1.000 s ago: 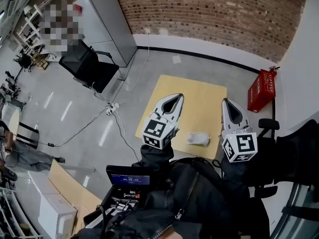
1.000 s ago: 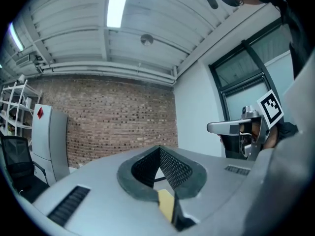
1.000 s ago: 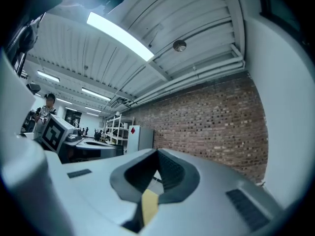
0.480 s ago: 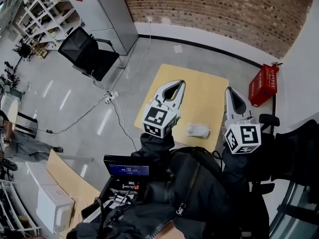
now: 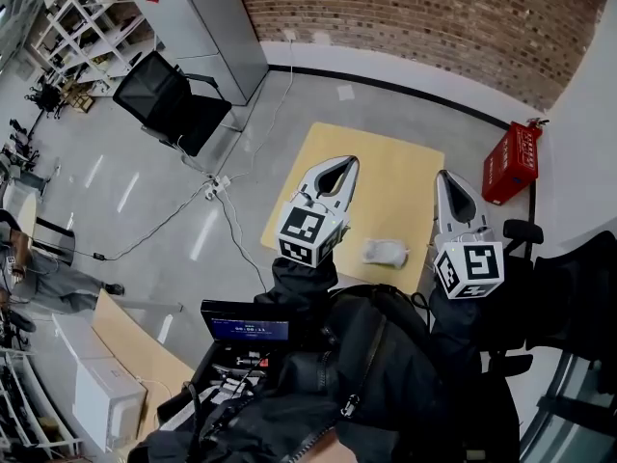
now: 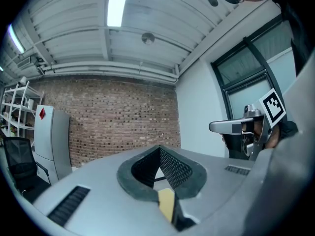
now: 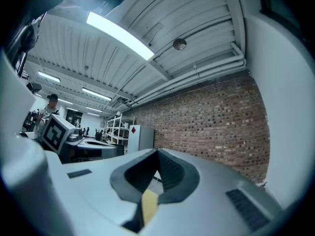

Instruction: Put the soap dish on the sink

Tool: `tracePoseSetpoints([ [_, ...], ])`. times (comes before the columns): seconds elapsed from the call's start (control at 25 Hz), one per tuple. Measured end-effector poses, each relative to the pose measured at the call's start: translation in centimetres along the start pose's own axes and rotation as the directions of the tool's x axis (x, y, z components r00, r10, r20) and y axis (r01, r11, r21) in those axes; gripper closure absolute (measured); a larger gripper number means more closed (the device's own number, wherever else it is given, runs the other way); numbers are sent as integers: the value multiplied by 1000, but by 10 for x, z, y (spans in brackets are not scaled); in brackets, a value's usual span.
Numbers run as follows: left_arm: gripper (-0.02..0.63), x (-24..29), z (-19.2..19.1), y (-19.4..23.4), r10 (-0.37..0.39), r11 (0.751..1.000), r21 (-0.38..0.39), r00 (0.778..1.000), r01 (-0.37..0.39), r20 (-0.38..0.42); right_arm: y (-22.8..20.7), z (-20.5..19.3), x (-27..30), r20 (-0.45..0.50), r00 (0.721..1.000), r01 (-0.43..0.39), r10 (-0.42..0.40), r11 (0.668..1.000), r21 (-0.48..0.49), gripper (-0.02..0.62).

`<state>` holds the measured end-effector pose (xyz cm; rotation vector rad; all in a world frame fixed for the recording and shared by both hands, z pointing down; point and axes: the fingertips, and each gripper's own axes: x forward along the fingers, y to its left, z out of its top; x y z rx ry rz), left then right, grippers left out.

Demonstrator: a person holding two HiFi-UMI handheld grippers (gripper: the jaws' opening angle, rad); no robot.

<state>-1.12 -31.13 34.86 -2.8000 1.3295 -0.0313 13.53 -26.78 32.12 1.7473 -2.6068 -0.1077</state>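
Note:
A small white object (image 5: pixel 385 252), seemingly the soap dish, lies on the pale wooden tabletop (image 5: pixel 376 177) near its front edge, between and below my two grippers. No sink shows in any view. My left gripper (image 5: pixel 344 163) is held level over the tabletop's left part, jaws shut with nothing in them; in the left gripper view (image 6: pixel 158 149) the tips meet in front of the brick wall. My right gripper (image 5: pixel 444 176) hangs over the right edge, shut and empty, and the right gripper view (image 7: pixel 157 154) shows its tips together.
A black office chair (image 5: pixel 164 114) and a grey cabinet (image 5: pixel 207 27) stand at the far left. A red crate (image 5: pixel 511 162) sits by the white wall on the right. A cable and power strip (image 5: pixel 214 189) lie on the floor. A small screen (image 5: pixel 246 321) is near my body.
The head view has shifted slightly downward and left. Both grippers hold their places, shut, and the white object has not moved.

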Motion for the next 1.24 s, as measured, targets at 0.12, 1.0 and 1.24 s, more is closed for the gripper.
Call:
tracePoseSetpoints([
  [0.12, 604, 0, -1, 0, 0, 1000, -1, 1000, 0, -2, -1, -1, 0, -1, 1000, 2, -2, 1000, 0, 589],
  [1.0, 604, 2, -12, -3, -6, 1000, -24, 1000, 6, -27, 0, -7, -1, -18, 1000, -14, 14, 1000, 5, 589],
  [1.24, 604, 2, -14, -3, -4, 1000, -27, 1000, 3, -31, 0, -10, -1, -25, 1000, -16, 16, 1000, 8, 589],
])
